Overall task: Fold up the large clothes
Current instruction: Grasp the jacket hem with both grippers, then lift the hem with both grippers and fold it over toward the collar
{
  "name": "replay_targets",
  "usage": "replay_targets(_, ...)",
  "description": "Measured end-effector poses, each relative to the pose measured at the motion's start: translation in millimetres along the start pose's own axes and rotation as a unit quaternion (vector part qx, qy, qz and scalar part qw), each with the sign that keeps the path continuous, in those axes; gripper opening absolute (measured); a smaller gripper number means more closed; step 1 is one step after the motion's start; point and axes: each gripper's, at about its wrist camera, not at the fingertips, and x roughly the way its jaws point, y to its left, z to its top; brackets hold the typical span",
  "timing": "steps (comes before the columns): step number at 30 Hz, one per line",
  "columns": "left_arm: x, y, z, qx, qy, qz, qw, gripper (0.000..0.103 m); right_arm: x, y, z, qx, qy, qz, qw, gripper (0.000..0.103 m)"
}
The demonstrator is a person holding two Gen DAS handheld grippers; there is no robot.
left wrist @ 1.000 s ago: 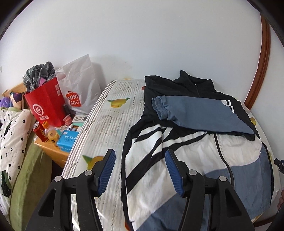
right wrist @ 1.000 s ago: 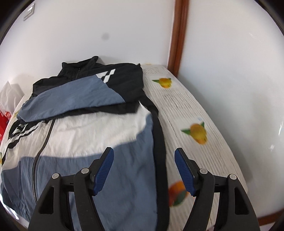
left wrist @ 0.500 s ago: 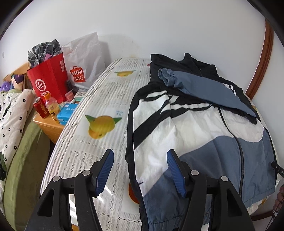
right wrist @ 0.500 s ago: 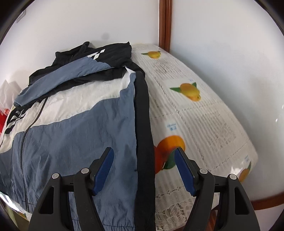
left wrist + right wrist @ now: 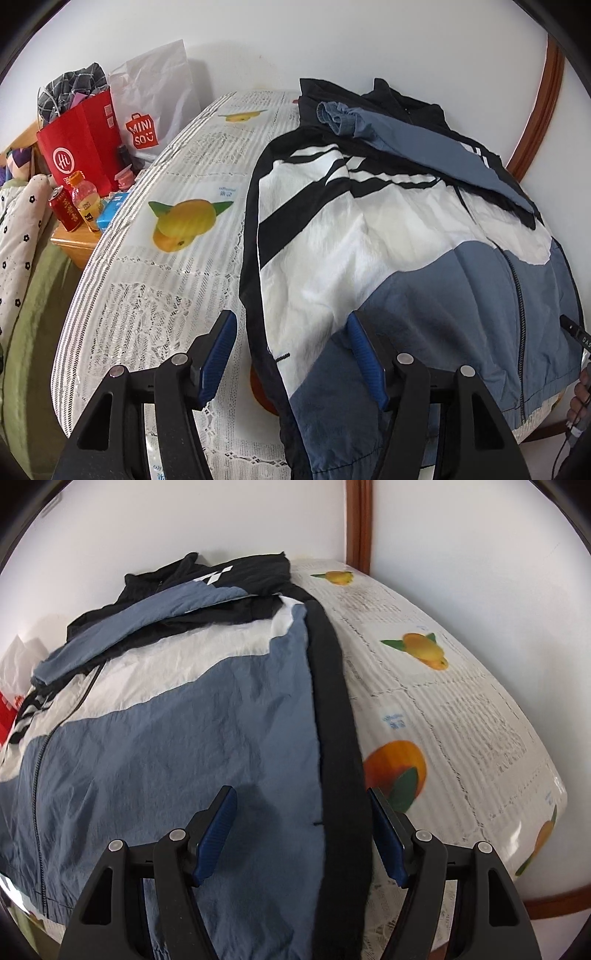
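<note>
A large jacket [image 5: 388,236] in white, blue-grey and black lies front up on the table, zipper closed, a blue-grey sleeve [image 5: 406,140] folded across its chest. It also shows in the right wrist view [image 5: 177,716]. My left gripper [image 5: 291,350] is open, its jaws on either side of the jacket's left bottom corner, just above the hem. My right gripper [image 5: 303,823] is open, straddling the black side strip [image 5: 332,709] at the jacket's right bottom corner.
The table carries a white cloth [image 5: 155,258] printed with fruit; it also shows in the right wrist view [image 5: 461,709]. To the left stand a red bag [image 5: 81,140], a white bag [image 5: 155,99], bottles [image 5: 85,205] on a wooden stand. Walls and a wood trim [image 5: 358,520] lie behind.
Both grippers have dropped and pulled back toward the jacket's bottom hem, so the near corners now sit between their open jaws. The jacket has not moved.
</note>
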Motion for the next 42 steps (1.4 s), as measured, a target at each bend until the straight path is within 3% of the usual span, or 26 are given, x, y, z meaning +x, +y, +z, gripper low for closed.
replay_targets(10,7,-2,-7,0.000,0.005,0.006,1.0000,0.060,1,9,0,-0.019,-0.012,0.002,1.000,0.064)
replay_targets(16,5,-9,-12,0.011,-0.001,0.008,0.9999,0.044,-3,13,-6,-0.027,-0.023,0.006,0.999,0.054)
replay_targets(20,2,-12,-16,0.016,-0.002,0.005,0.9999,0.028,-8,17,-11,-0.029,-0.025,0.016,0.999,0.037)
replay_targets(23,-1,-13,-18,0.017,-0.004,0.004,0.9998,0.014,-11,19,-14,-0.038,-0.025,0.019,0.999,0.014)
replay_targets(25,-4,-14,-18,0.017,-0.008,0.011,0.9998,0.011,-13,17,-15,-0.037,-0.024,0.018,0.999,0.008)
replay_targets(42,-84,-4,-19,-0.011,-0.080,-0.012,0.9966,0.007,-86,-16,1,0.002,-0.101,0.062,0.993,0.004)
